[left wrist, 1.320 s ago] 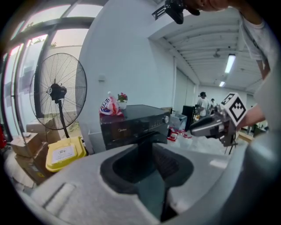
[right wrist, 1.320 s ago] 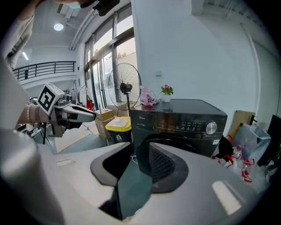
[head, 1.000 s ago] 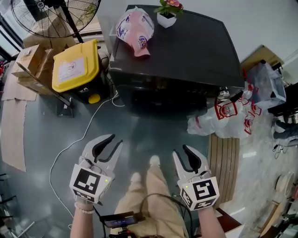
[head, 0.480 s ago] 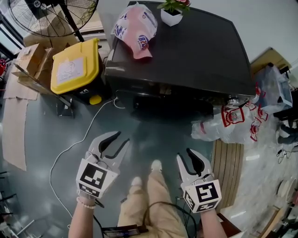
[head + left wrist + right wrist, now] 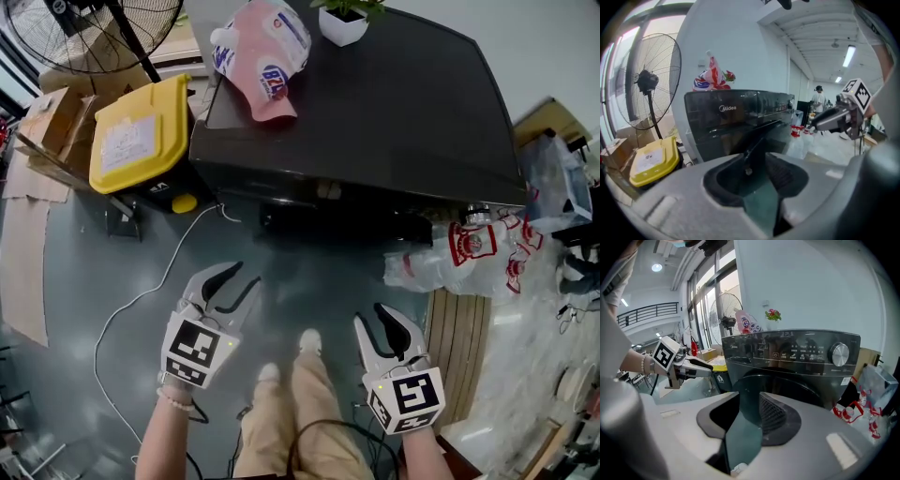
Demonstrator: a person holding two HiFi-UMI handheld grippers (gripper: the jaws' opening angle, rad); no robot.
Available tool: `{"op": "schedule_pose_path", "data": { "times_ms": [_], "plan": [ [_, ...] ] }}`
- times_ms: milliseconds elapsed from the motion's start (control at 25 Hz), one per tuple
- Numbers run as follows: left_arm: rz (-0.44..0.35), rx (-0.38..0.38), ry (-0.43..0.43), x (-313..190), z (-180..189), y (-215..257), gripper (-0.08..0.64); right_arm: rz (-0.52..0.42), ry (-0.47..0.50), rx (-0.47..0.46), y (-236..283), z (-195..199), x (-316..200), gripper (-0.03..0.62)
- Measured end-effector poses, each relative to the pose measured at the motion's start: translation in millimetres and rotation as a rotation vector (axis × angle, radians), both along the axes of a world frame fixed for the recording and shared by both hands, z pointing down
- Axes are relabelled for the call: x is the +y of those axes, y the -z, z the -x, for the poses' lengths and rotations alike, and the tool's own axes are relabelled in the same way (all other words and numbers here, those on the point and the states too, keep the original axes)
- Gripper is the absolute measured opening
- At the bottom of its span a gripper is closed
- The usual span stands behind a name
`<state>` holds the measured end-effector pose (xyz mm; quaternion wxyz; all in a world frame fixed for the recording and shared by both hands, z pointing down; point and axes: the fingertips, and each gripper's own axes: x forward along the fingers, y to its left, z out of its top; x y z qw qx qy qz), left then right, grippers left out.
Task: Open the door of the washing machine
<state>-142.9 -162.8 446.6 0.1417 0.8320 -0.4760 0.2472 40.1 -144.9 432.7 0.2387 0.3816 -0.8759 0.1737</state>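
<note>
Hovering over the floor, left gripper (image 5: 246, 275) has just been opening its jaws on nothing, right gripper (image 5: 367, 314) is also released and empty, and the washing machine (image 5: 356, 103) door (image 5: 801, 383) is shut, straight ahead, well apart, squarest to the right gripper.

black washing machine (image 5: 375, 103), yellow bin (image 5: 131, 136) (pink bag (image 5: 258, 56))

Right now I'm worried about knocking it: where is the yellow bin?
In the head view, upper left: the yellow bin stands on the floor beside the washing machine, near the fan.
</note>
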Motion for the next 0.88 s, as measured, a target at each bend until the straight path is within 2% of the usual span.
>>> {"op": "schedule_pose_path", "data": {
  "times_ms": [360, 880],
  "plan": [
    [0.021, -0.069, -0.014, -22.8, -1.1, -48.7, 0.156, 0.001, 0.025, -0.002, -27.9, -7.2, -18.5, 0.117],
    [0.077, -0.101, 0.012, -50.2, 5.9, -114.8, 0.167, 0.024, 0.051, -0.017, -61.3, -0.5, -29.6, 0.117]
  ]
}}
